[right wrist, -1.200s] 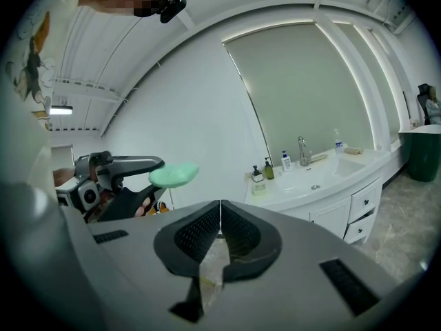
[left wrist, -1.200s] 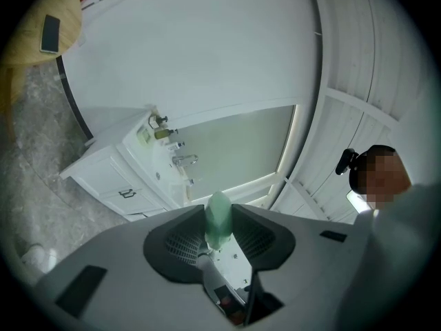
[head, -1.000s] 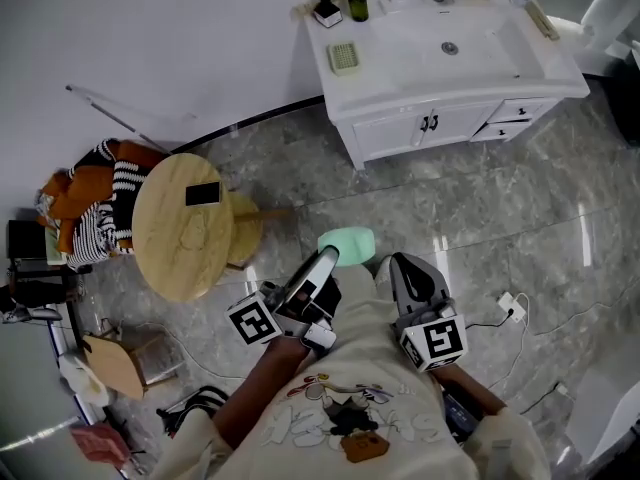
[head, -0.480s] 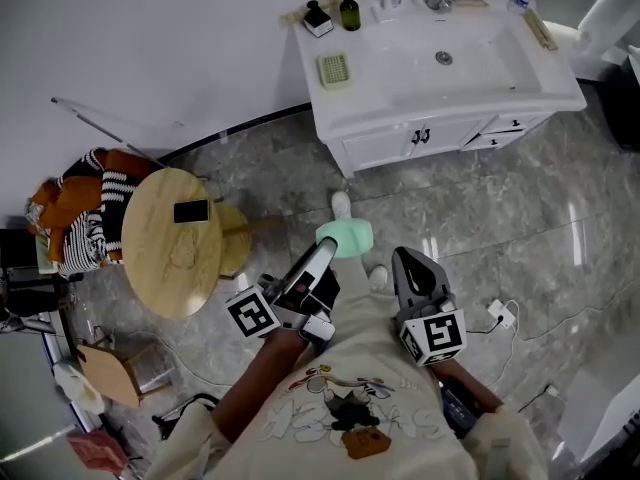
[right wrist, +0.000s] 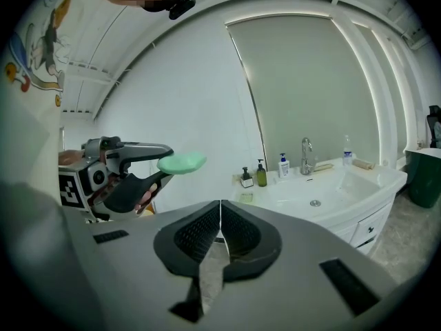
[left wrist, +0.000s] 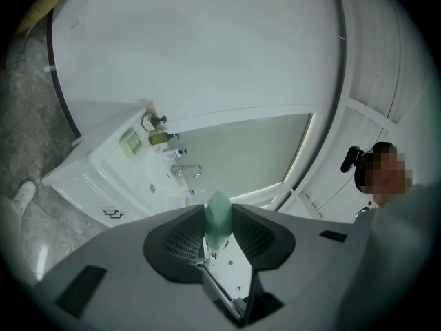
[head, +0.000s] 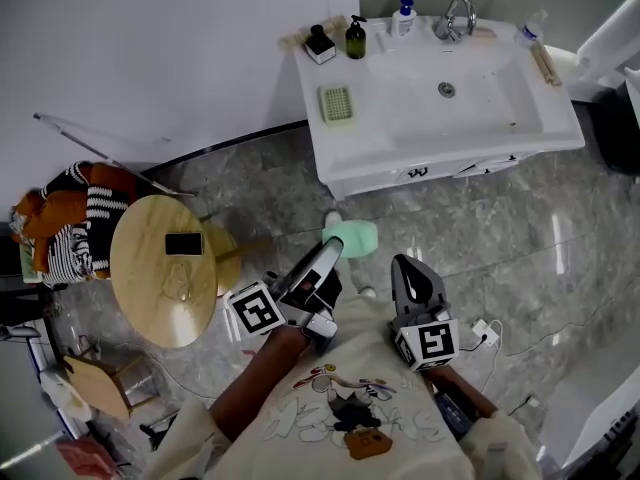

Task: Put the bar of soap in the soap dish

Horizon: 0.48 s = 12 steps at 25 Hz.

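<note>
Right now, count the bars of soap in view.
1: the green bar of soap, clamped in the left claw. The soap dish on the vanity looks empty.

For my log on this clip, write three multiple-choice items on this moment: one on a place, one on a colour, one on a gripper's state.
1. Where is the soap dish?
A. on a shelf
B. on the counter beside the basin
C. on a windowsill

2. What colour is the soap?
A. white
B. orange
C. green

3. How is the right gripper?
A. shut, empty
B. shut on the soap
C. wide open

Key:
1 B: the head view shows the dish on the white counter next to the basin.
2 C: the bar held in the left gripper is pale green.
3 A: in the right gripper view its jaws meet with nothing between them.
</note>
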Motion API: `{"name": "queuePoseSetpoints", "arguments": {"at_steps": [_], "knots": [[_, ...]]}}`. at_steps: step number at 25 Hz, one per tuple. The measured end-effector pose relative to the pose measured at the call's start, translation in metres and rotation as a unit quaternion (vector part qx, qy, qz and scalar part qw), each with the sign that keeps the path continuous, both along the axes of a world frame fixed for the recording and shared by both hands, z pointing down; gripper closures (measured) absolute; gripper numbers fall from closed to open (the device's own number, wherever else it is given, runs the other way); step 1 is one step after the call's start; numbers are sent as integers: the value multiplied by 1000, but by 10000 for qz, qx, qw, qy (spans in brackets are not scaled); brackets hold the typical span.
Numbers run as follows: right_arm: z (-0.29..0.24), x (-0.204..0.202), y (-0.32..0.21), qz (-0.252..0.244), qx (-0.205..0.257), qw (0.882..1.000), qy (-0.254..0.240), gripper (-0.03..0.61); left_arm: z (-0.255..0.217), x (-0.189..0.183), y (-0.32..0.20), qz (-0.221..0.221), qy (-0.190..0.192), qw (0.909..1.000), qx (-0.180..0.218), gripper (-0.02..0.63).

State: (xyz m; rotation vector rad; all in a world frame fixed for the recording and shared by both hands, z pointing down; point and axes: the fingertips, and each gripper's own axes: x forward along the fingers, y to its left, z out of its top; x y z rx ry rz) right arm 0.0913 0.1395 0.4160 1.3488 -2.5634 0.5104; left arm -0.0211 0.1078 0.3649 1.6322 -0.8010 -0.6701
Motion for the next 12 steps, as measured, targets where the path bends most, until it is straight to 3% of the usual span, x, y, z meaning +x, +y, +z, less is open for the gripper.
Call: {"name": "queuePoseSetpoints", "arguments": {"at_steps": [12], "knots": [[-2, -39, -119, 204, -126, 9997, 39, 569, 4, -58, -110, -72, -139, 9999, -9, 480]]}}
